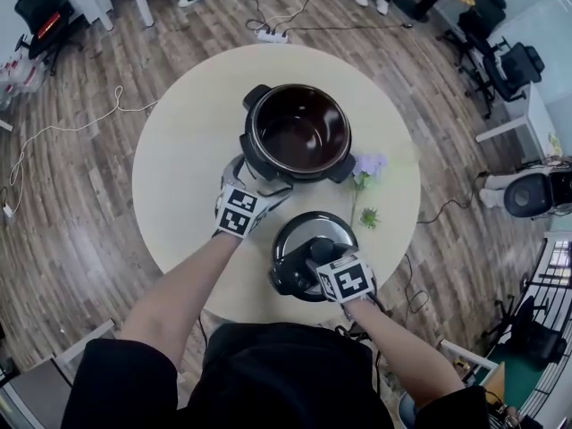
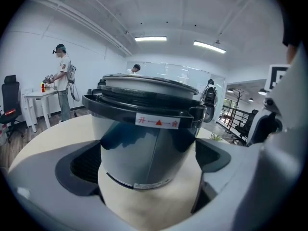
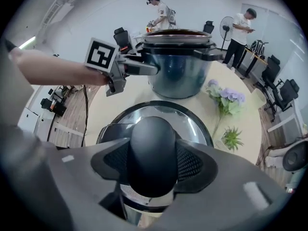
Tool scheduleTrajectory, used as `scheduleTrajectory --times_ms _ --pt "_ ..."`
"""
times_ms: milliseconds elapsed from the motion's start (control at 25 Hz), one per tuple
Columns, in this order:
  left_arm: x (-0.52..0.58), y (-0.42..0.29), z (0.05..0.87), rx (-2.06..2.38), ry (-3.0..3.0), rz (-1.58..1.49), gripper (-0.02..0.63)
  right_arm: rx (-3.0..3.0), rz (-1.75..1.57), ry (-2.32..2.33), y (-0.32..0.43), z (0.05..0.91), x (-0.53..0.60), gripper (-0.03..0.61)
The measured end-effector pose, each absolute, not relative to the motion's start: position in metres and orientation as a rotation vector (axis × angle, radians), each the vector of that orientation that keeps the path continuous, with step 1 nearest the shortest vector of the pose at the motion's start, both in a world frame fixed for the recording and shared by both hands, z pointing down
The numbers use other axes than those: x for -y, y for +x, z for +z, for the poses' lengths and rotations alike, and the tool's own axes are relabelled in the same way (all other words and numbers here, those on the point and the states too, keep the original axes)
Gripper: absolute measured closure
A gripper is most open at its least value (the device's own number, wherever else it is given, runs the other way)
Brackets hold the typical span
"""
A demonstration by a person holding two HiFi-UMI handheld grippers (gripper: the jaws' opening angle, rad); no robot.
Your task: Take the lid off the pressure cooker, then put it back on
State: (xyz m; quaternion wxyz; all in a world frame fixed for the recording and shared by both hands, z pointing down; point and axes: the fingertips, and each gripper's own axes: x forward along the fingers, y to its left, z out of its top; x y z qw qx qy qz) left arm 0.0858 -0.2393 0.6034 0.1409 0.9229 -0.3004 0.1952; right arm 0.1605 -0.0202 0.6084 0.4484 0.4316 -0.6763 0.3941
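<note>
The pressure cooker stands open near the middle of the round table, its dark inner pot bare. Its steel lid is nearer the table's front edge, low over it or on it; I cannot tell which. My right gripper points steeply down, shut on the lid's black handle, with a pad pressed on each side. My left gripper is at the cooker's front-left wall, open. In the left gripper view the cooker's body fills the space just ahead of the spread jaws.
Purple artificial flowers and a small green plant lie on the table right of the lid. A power strip and cables lie on the wooden floor. Office chairs, desks, a fan and several people stand around the room.
</note>
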Motion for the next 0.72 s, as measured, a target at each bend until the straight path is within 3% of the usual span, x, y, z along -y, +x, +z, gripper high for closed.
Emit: scheduleTrajectory --times_ms 720 --pt "0.243 0.084 0.604 0.875 2.753 0.421 0.028 1.687 0.918 1.090 0.139 0.678 0.016 0.293"
